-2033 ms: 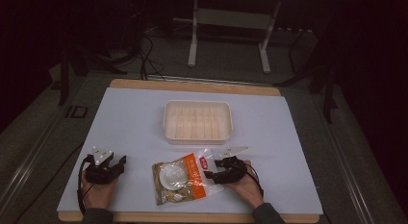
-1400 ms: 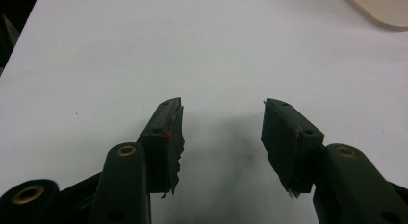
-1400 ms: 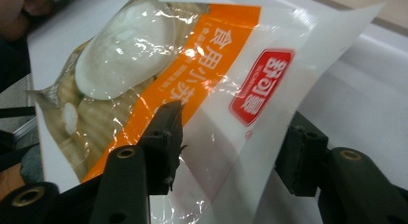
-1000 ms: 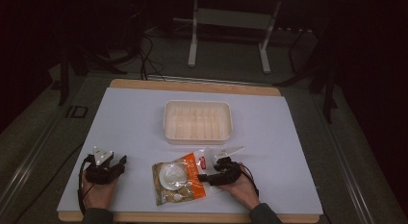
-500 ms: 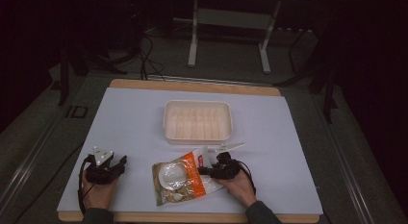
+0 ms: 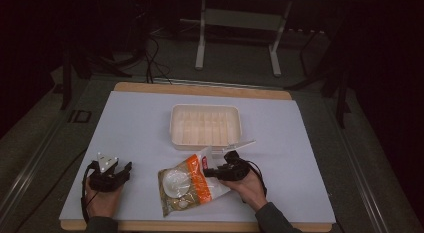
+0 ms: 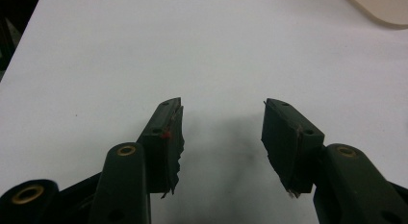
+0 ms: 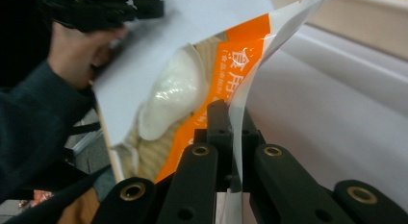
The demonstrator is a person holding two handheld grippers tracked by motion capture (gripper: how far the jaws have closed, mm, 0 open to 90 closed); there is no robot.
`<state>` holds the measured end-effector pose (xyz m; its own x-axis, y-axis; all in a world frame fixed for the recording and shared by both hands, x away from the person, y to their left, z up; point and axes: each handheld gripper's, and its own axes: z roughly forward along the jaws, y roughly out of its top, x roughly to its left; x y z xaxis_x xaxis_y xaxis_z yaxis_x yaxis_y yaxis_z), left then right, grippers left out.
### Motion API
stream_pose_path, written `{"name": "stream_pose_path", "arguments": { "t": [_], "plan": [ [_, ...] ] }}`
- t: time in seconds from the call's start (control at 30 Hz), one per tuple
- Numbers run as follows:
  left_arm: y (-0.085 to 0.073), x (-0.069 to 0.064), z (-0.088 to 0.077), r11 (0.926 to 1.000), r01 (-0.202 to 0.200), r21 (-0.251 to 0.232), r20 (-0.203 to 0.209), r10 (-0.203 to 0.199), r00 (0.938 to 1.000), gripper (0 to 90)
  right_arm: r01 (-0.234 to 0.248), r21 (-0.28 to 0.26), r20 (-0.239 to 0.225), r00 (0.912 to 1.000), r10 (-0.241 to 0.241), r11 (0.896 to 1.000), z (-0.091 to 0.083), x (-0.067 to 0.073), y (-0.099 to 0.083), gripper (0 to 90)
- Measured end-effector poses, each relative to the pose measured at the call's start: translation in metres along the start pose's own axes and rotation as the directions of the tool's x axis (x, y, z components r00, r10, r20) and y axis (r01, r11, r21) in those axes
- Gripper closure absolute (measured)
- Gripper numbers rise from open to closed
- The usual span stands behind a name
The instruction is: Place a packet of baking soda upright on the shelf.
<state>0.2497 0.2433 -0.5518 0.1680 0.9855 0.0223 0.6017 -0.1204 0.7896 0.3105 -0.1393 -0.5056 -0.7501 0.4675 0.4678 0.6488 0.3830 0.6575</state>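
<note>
right claw [image 6: 209,172] at the near edge of the surface [image 6: 135,123], held in the person's right hand [image 6: 248,186], jaws pinched tight on the right edge of the orange and clear snack bag [image 6: 187,185]. jaws have just been closing, and the bag's edge is between them. right gripper view: the bag's thin sealed edge [image 8: 240,104] runs straight down between the two black jaws, pads pressed on it from both sides, bag hanging tilted with the orange band and a pale round lump inside the clear part. in the high view the bag's right side is raised a bit off the surface, its left and near end touching the white sheet.

left claw [image 6: 121,169] near the left front corner of the surface, in the person's left hand [image 6: 102,200], grey three-cornered plate on top, well apart from the bag. left gripper view: left claw [image 7: 221,125] jaws spread wide, nothing between them, bare white surface below with a faint shadow.

farther out, past the bag, a cream rectangular tray [image 6: 205,124] sits around the middle of the surface, long side across, ribbed floor. its near edge is just beyond the bag's top corner, can't tell if they touch. a corner of the tray [image 7: 385,7] shows top right in the left gripper view.

beyond the surface: dark floor, a metal stand's legs [image 6: 237,38], cables.
</note>
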Motion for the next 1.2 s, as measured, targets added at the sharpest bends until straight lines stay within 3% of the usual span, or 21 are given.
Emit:
{"name": "stream_pose_path", "arguments": {
  "t": [0.2, 0.4, 0.53, 0.77, 1.2],
  "plan": [
    [0.000, 0.000, 0.000, 1.0000, 0.000, -0.001, -0.002, 0.000, 1.0000, 48.5, -0.013, -0.040, -0.081, 0.9967, 0.009, 0.999, -0.006, 0.014, 0.014, 90.0],
    [0.000, 0.000, 0.000, 1.0000, 0.003, 0.000, -0.003, -0.003, 1.0000, 48.2, 0.004, -0.068, -0.110, 0.9938, -0.011, 0.998, -0.007, 0.029, 0.024, 90.0],
    [0.000, 0.001, 0.000, 1.0000, 0.007, -0.002, -0.002, -0.007, 1.0000, 48.2, 0.043, -0.091, -0.132, 0.9898, -0.055, 0.995, -0.010, 0.045, 0.033, 90.0],
    [0.000, 0.001, 0.000, 1.0000, 0.008, 0.002, -0.007, -0.008, 0.9999, 46.6, 0.081, -0.110, -0.130, 0.9870, -0.095, 0.991, -0.019, 0.058, 0.045, 90.0],
    [0.000, 0.001, -0.001, 1.0000, 0.007, -0.001, -0.003, -0.007, 1.0000, 49.1, 0.078, -0.155, -0.104, 0.9900, -0.095, 0.985, -0.038, 0.059, 0.056, 90.0]
  ]
}}
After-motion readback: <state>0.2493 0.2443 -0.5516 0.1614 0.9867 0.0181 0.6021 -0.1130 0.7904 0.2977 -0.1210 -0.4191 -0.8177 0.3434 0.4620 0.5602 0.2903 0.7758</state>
